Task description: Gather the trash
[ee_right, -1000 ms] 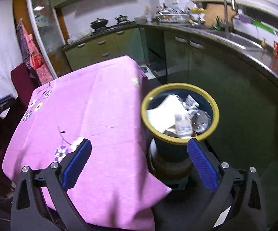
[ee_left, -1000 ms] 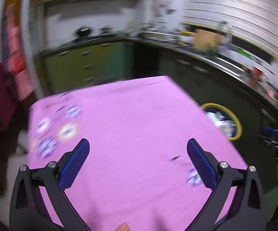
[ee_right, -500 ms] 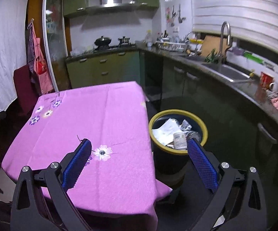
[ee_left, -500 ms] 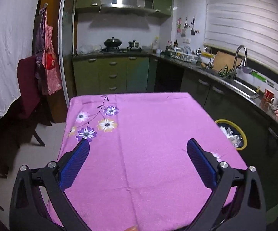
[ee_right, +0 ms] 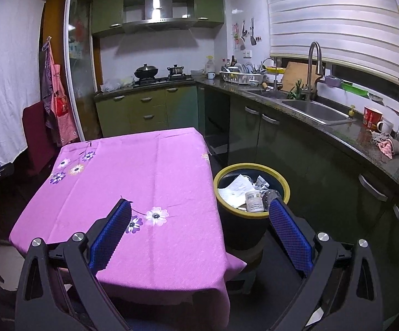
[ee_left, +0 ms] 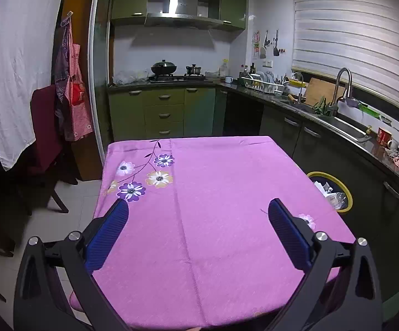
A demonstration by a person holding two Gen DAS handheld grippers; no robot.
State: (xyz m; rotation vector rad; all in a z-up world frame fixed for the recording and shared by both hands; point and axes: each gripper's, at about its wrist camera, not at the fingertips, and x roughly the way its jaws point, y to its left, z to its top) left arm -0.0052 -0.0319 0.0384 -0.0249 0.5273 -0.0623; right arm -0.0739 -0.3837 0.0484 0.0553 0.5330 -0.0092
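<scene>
A dark bin with a yellow rim [ee_right: 283, 184] stands on the floor right of the table; inside lie white paper [ee_right: 234, 190], a small white jar [ee_right: 254, 200] and crumpled plastic. The same bin [ee_left: 348, 193] shows at the table's right edge in the left wrist view. A pink flowered tablecloth [ee_left: 213, 193] covers the table [ee_right: 155, 171]; no loose item shows on it. My left gripper [ee_left: 198, 209] hangs open above the cloth's near half. My right gripper [ee_right: 198, 211] is open too, held above the table's near right corner and the bin.
Green kitchen cabinets and a dark counter with a sink [ee_right: 312, 109] run along the right and back walls. A stove with pots [ee_left: 172, 73] is at the back. A dark red chair [ee_left: 45, 127] and a hanging apron [ee_left: 72, 88] stand left. Tiled floor [ee_left: 69, 193] lies left of the table.
Both grippers have pulled back and risen, so more of the kitchen shows; the left view went from blurred to steady. Both stayed open and empty.
</scene>
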